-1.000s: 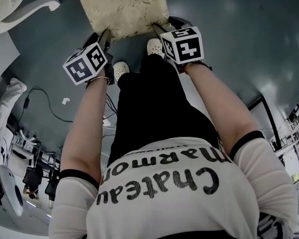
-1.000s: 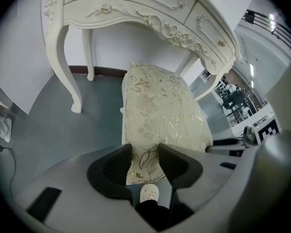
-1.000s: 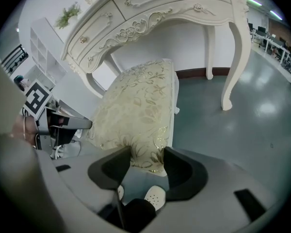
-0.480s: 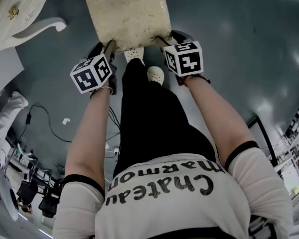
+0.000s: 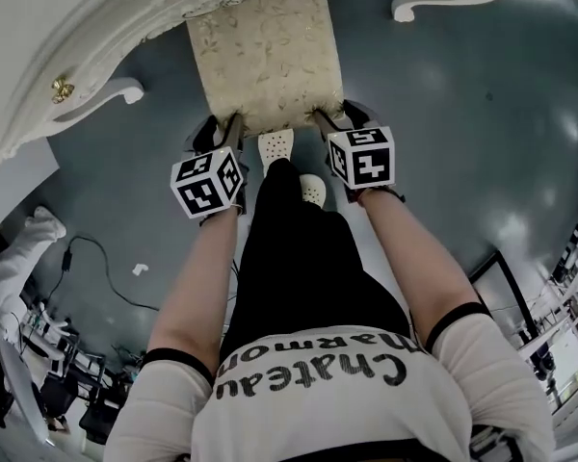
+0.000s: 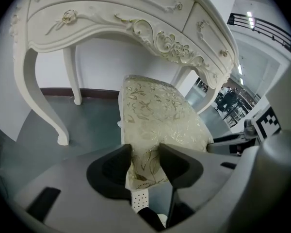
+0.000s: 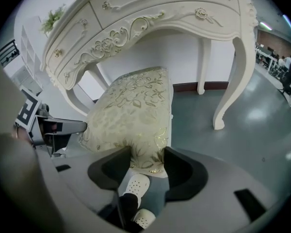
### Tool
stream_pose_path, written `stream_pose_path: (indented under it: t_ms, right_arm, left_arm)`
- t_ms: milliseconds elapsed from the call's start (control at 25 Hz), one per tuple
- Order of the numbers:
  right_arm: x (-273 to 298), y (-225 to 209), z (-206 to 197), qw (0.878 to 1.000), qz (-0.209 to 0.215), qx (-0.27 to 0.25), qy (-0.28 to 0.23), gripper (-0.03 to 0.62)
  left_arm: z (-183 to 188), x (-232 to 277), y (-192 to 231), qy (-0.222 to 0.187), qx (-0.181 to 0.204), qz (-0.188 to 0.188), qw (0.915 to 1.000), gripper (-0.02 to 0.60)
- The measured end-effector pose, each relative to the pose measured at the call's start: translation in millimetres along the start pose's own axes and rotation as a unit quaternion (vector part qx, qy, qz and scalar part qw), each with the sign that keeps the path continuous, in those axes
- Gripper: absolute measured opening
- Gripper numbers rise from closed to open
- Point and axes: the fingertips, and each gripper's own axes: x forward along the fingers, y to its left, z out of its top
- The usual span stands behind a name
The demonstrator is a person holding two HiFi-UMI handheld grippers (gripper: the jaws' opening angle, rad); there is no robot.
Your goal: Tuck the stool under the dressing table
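Observation:
The stool (image 5: 268, 56) has a cream, gold-patterned cushion and stands on the dark floor in front of me. Its far end reaches under the edge of the white carved dressing table (image 5: 96, 27). My left gripper (image 5: 226, 128) is shut on the cushion's near left corner (image 6: 145, 161). Its jaws have just eased slightly wider, with the fabric still between them. My right gripper (image 5: 332, 118) is shut on the near right corner (image 7: 146, 161). In both gripper views the stool (image 6: 155, 115) (image 7: 133, 110) runs away from the jaws into the table's knee space (image 6: 111, 13) (image 7: 160, 13).
Curved table legs (image 5: 111, 94) (image 5: 424, 3) stand to either side of the stool. My white shoes (image 5: 275, 147) (image 5: 311, 191) are just behind it. Cables (image 5: 96, 258) and a white cloth (image 5: 29, 229) lie on the floor at the left.
Both grippers and the stool have moved forward together. The dressing table has come into view at the top, and the stool's far end now lies under its edge.

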Motion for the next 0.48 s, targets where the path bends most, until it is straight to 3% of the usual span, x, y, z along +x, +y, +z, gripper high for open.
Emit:
stream_pose_path:
  t_ms: [480]
  right_arm:
    - [25, 13, 71, 0.997, -0.023, 0.019, -0.065, 0.233]
  left_arm:
    - [80, 20, 32, -0.064, 0.038, -0.012, 0.9971, 0.187]
